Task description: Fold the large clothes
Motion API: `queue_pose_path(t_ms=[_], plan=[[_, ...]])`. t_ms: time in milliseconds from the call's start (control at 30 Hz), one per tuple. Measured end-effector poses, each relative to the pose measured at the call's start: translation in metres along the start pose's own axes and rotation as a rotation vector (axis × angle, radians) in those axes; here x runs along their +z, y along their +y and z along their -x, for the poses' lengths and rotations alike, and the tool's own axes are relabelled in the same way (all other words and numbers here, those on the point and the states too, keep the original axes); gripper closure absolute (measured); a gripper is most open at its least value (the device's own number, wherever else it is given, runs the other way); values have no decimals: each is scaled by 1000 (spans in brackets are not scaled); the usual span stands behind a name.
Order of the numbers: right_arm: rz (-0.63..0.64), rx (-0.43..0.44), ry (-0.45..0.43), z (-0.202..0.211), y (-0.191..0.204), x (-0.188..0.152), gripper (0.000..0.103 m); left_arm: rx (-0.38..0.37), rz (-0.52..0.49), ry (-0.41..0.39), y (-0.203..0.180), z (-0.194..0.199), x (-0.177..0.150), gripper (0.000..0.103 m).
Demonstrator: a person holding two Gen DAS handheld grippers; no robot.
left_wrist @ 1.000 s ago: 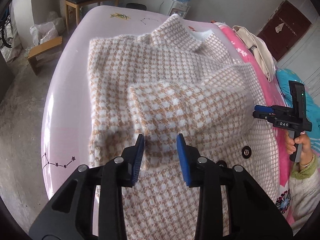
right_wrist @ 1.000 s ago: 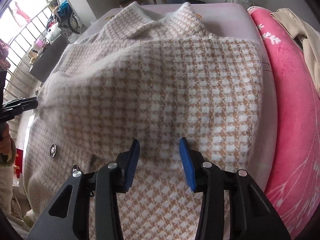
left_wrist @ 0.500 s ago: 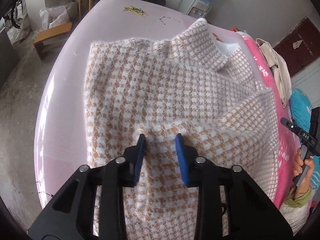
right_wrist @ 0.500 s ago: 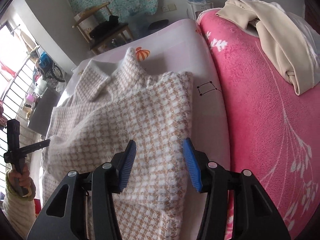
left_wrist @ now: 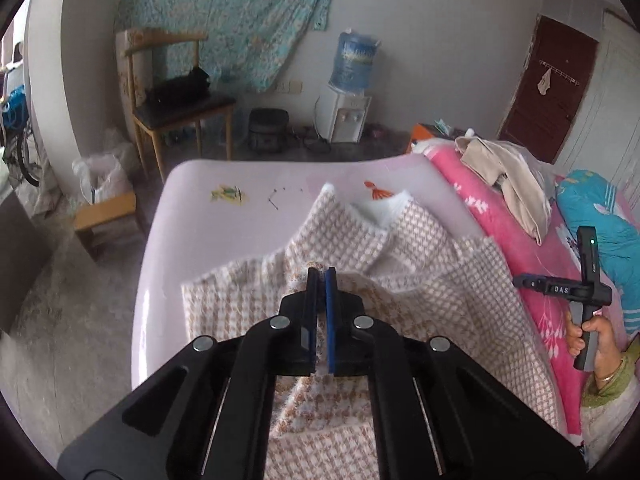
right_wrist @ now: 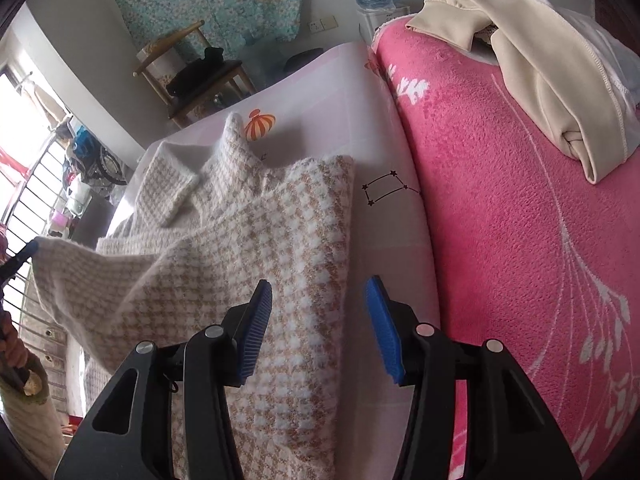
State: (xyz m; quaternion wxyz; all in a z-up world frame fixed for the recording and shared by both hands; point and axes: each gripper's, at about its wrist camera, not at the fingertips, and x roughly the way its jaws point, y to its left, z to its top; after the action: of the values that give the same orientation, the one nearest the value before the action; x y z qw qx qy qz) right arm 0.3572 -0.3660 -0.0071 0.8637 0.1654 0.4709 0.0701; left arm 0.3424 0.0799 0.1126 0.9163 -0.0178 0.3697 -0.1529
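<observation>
**Listener:** What room is this, and where is the garment?

**Operator:** I see a bedroom with grey walls, a floral cloth point(left_wrist: 224, 20) hung on the far one, a wooden chair point(left_wrist: 176, 108) and a water dispenser point(left_wrist: 348, 92). Nearest me is a bed point(left_wrist: 200, 188) under a pale pink sheet, with a bright pink blanket point(right_wrist: 500, 200) along its right side. The houndstooth coat point(left_wrist: 432, 280), tan and white, lies across the sheet, collar toward the far edge.

**Listener:** What are your grippers doing?

**Operator:** My left gripper point(left_wrist: 320, 276) has just clamped down; its blue pads pinch a fold of the coat and hold it raised off the bed. My right gripper point(right_wrist: 318, 300) is spread, holding nothing, over the coat's right edge where it meets bare sheet.
</observation>
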Motion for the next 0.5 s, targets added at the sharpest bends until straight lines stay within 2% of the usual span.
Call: queue_pose_path(t_ms=[67, 133, 200, 333, 433, 467, 500], plan=[[-4, -3, -13, 0, 0, 2, 55, 77, -12, 15, 5, -20, 2, 100], [-8, 0, -9, -4, 1, 5, 55, 126, -7, 96, 16, -55, -8, 100], [0, -6, 1, -10, 4, 8, 55, 137, 32, 181, 31, -85, -24, 100], [26, -38, 47, -31, 12, 19, 55, 114, 92, 196, 51, -101, -43, 100], [57, -86, 56, -45, 17, 27, 55, 107, 97, 198, 55, -103, -47, 100], [74, -97, 46, -47, 20, 29, 58, 107, 91, 196, 54, -103, -50, 100], [86, -97, 32, -46, 22, 30, 77, 104, 83, 189, 52, -102, -50, 100]])
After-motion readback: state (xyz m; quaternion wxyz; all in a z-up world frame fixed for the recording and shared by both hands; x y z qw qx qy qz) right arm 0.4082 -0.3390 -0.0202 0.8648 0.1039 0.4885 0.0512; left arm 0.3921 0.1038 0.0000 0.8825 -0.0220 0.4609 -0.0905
